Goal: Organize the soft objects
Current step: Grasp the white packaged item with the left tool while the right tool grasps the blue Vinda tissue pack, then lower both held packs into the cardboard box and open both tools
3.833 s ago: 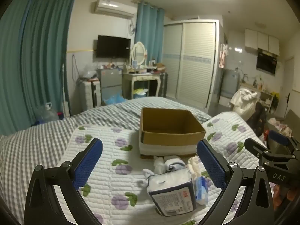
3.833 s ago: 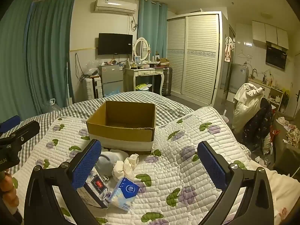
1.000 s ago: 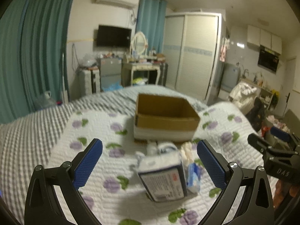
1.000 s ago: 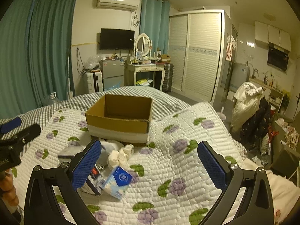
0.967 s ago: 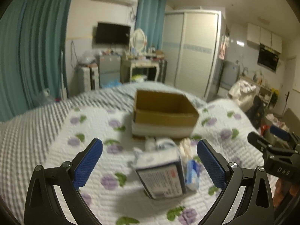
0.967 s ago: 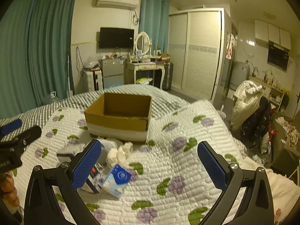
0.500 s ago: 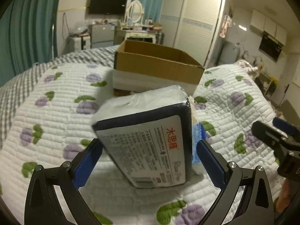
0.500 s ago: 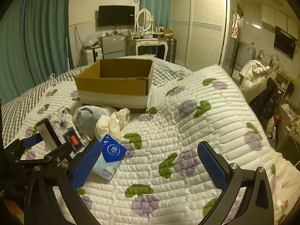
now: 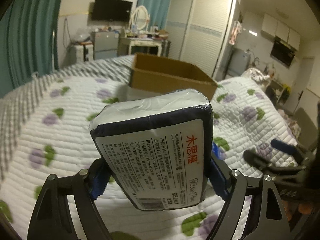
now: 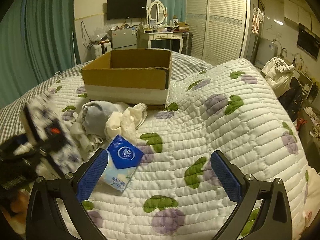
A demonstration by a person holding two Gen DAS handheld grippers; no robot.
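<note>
My left gripper (image 9: pixel 158 177) is shut on a large tissue pack (image 9: pixel 156 146) with a white label, held above the quilt. The pack and left gripper show blurred at the left of the right wrist view (image 10: pixel 50 134). An open cardboard box (image 9: pixel 170 78) stands on the bed beyond; in the right wrist view it (image 10: pixel 128 76) looks empty as far as I can see. My right gripper (image 10: pixel 160 176) is open, low over the quilt, with a small blue tissue pack (image 10: pixel 122 164) by its left finger. A pile of socks and cloths (image 10: pixel 112 120) lies before the box.
The bed has a white quilt with purple and green print (image 10: pixel 220 132) over a grey checked sheet (image 10: pixel 12 112). A dressing table (image 10: pixel 162 36), wardrobe (image 10: pixel 218 20) and green curtain (image 10: pixel 40 30) stand behind. Clothes lie on a chair at the right (image 10: pixel 280 74).
My left gripper has closed on the large tissue pack and lifted it off the quilt. My right gripper has come lower and closer to the small blue pack.
</note>
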